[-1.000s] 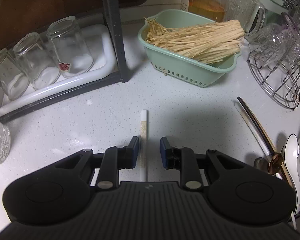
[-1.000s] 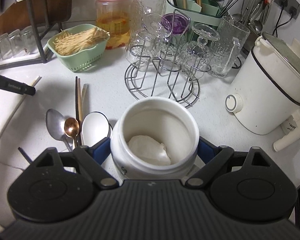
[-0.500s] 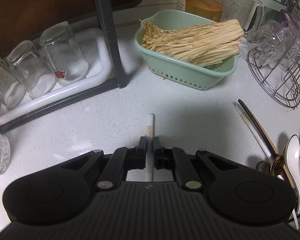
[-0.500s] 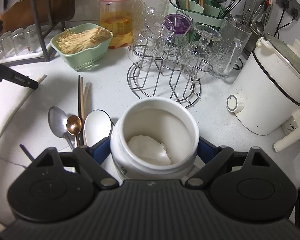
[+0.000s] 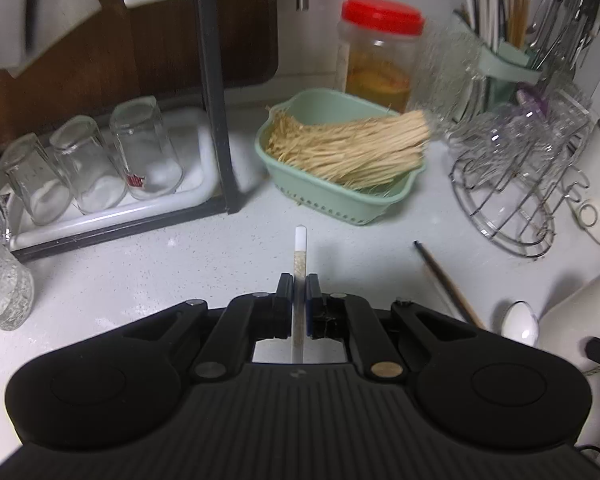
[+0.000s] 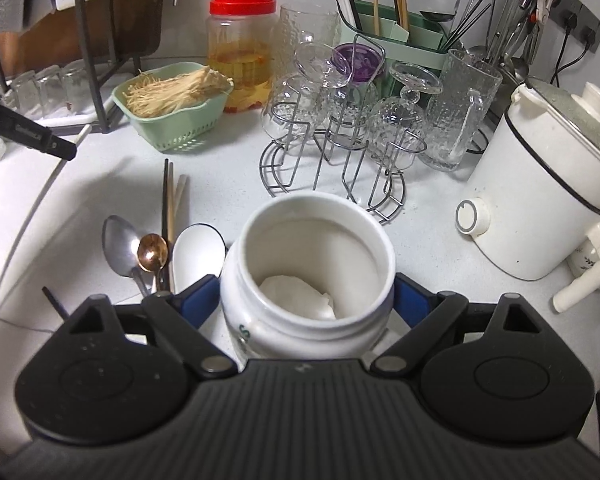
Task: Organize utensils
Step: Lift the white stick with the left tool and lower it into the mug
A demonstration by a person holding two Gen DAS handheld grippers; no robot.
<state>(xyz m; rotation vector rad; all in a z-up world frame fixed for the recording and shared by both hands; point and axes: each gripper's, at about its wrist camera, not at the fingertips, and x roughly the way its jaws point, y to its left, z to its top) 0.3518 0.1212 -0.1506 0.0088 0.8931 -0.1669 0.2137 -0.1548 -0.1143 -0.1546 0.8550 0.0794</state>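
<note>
My left gripper (image 5: pixel 299 280) is shut on a white chopstick (image 5: pixel 300 248), held off the pale counter with its tip pointing away from me. My right gripper (image 6: pixel 306 280) has an open white jar (image 6: pixel 308 264) between its blue pads; both pads touch the jar's sides and the jaws are opening. Left of the jar lie a steel spoon (image 6: pixel 118 246), a copper spoon (image 6: pixel 153 252), a white ceramic spoon (image 6: pixel 198 248) and dark chopsticks (image 6: pixel 165 200). A green utensil holder (image 6: pixel 396 40) stands at the back, full of chopsticks and cutlery.
A green basket (image 5: pixel 340 204) of pale strands sits ahead. A red-lidded jar (image 5: pixel 380 60) stands behind it. A wire rack (image 6: pixel 340 152) of glasses and a white electric pot (image 6: pixel 540 184) stand to the right. Upturned glasses (image 5: pixel 92 168) fill a white tray on the left.
The left jaws closed on the white chopstick, then lifted it off the counter, and the view rose. The right gripper stayed around the white jar.
</note>
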